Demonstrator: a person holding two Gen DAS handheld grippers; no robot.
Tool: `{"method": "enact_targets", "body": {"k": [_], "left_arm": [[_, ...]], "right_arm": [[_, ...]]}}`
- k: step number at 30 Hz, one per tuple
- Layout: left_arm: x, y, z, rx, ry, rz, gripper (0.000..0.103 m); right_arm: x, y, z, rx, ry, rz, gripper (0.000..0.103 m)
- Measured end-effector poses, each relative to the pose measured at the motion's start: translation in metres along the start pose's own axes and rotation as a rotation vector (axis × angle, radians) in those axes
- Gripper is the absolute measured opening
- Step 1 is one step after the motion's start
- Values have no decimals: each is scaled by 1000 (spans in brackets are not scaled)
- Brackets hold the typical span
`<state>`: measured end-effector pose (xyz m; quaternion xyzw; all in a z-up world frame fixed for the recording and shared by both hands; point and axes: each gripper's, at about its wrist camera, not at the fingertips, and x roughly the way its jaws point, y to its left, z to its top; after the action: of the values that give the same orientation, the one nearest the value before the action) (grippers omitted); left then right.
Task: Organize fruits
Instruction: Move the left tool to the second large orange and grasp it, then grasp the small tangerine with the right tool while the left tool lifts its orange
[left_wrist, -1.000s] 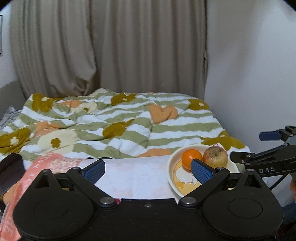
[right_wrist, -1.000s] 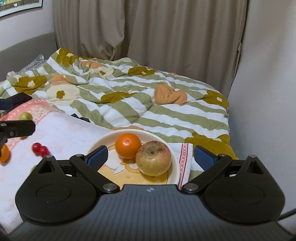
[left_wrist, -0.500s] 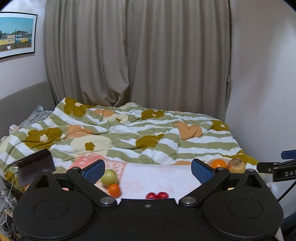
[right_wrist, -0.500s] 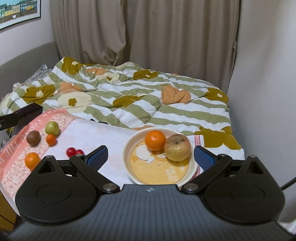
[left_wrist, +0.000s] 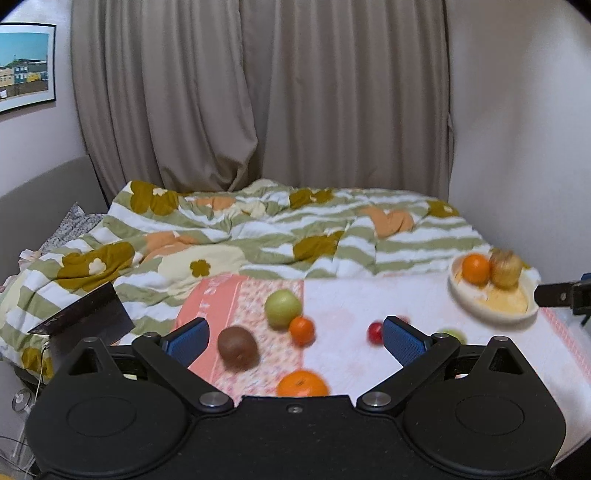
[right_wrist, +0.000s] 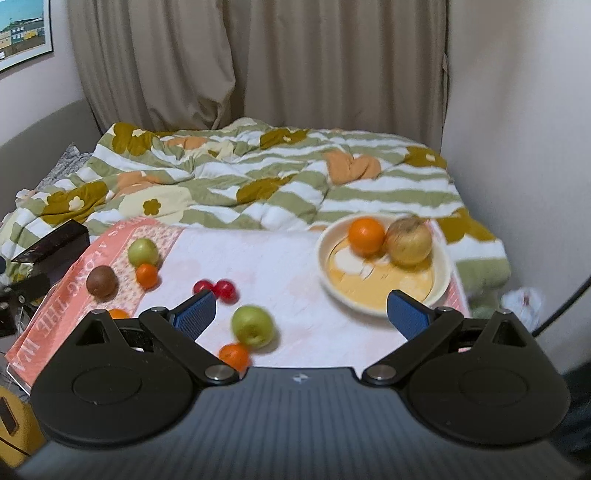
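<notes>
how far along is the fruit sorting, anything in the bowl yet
Done: the bowl holds an orange and a yellowish apple.

In hand: nothing. The left tongs and right tongs are both open and empty.

Left on the cloth: two green apples, a kiwi, three small oranges and two red fruits.

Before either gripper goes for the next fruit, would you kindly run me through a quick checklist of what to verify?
1. Left gripper open, holding nothing: ok.
2. Right gripper open, holding nothing: ok.
3. Bowl has room beside the orange and apple: ok.
4. Nearest green apple free of neighbours: not ok, a small orange sits close against it.
5. Kiwi unobstructed: ok.
6. Images sharp enough to aim: not ok, blurred.
</notes>
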<state>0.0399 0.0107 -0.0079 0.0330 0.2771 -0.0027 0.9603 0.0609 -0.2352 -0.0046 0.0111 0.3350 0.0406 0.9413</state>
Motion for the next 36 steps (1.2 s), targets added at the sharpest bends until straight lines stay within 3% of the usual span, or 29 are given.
{"method": "enact_targets", "body": {"k": [7,19,25,28,33,36], "left_arm": [[24,22,-32,60,31,-44,102],[92,16,-58,105,120,-121,99],[117,9,-68,106,178,-142,90],[123,7,-67,116,189,-144,80],[131,5,-68,117,220,-156,66],[132,4,-68,120,222,-157,65]], "right_arm": [[30,31,-36,49,31,-29,103],[102,53,-75,78,90,-46,103],[120,55,-82,68,102,-40,103],[124,57,-83,65,109,-34,102],[129,62,-80,44,115,-33,95],[131,64,-80,37,122,-32,88]]}}
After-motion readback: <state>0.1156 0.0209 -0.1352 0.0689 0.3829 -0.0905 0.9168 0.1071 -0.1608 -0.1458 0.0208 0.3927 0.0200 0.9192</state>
